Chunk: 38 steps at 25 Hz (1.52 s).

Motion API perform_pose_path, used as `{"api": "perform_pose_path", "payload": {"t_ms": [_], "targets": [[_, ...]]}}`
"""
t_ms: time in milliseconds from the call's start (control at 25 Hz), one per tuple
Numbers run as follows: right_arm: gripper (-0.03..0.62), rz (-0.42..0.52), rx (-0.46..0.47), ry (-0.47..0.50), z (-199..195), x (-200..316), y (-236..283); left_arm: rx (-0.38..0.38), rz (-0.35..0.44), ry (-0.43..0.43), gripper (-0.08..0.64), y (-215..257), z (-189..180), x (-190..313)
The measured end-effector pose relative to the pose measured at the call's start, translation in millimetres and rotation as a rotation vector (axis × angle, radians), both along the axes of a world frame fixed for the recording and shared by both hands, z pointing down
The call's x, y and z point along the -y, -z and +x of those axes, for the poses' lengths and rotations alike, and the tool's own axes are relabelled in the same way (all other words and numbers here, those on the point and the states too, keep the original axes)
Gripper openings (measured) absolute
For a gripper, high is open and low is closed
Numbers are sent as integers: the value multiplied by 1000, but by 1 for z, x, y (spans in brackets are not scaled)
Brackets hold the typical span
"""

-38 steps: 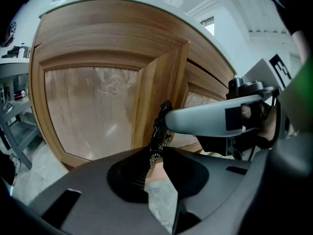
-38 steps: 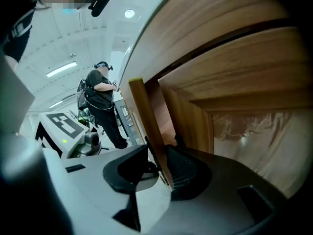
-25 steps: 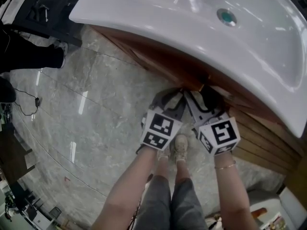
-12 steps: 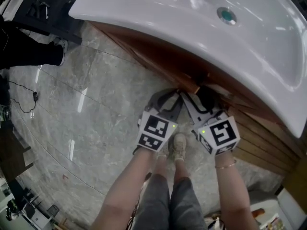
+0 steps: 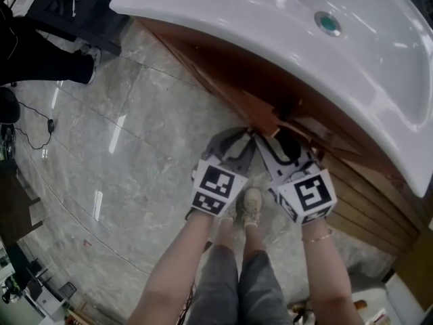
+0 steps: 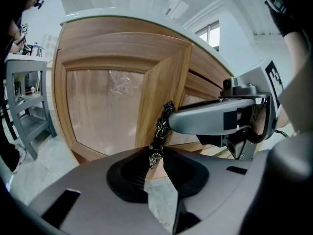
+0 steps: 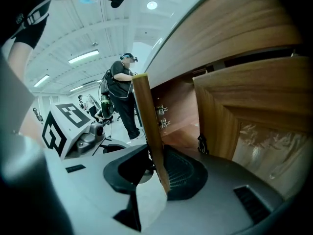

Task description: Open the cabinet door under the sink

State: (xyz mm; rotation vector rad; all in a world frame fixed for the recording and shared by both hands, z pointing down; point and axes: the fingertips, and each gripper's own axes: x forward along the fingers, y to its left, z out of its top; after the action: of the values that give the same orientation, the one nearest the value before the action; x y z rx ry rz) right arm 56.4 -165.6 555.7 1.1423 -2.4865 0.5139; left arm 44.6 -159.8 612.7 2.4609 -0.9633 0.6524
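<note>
A wooden cabinet sits under the white sink [image 5: 270,32]. Its left door [image 6: 105,106] stands partly swung out and carries a dark ornate handle [image 6: 162,126]. My left gripper [image 6: 155,160] is shut on the lower end of that handle. The door's free edge [image 7: 146,121] stands upright between the jaws of my right gripper [image 7: 154,173]. Those jaws are closing, with a gap still showing at the left pad. In the head view both grippers, left [image 5: 245,139] and right [image 5: 276,141], meet side by side at the door's edge below the basin. One right-gripper finger [image 6: 210,117] crosses behind the handle.
The neighbouring right door [image 7: 254,111] is closed, with its own dark handle [image 7: 201,144]. Hinges [image 7: 161,116] show inside the cabinet. A person [image 7: 120,92] stands behind on the marble floor [image 5: 122,154]. My shoe [image 5: 252,205] is just under the grippers. A cable [image 5: 34,147] lies at the left.
Both grippers keep their places at the door's edge. The right one has shifted slightly, and the door's edge stands a little further out from the cabinet.
</note>
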Motion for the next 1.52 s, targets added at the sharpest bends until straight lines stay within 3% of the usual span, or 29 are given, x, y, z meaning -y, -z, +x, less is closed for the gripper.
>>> {"api": "perform_pose_path", "payload": {"t_ms": [760, 1080, 1520], "targets": [[98, -19, -43, 99, -26, -25, -1, -20, 19, 39, 92, -1, -28, -19], [97, -46, -2, 90, -35, -34, -1, -8, 20, 60, 92, 0, -41, -28], [91, -66, -20, 119, -60, -49, 2, 6, 16, 76, 86, 2, -66, -40]]}}
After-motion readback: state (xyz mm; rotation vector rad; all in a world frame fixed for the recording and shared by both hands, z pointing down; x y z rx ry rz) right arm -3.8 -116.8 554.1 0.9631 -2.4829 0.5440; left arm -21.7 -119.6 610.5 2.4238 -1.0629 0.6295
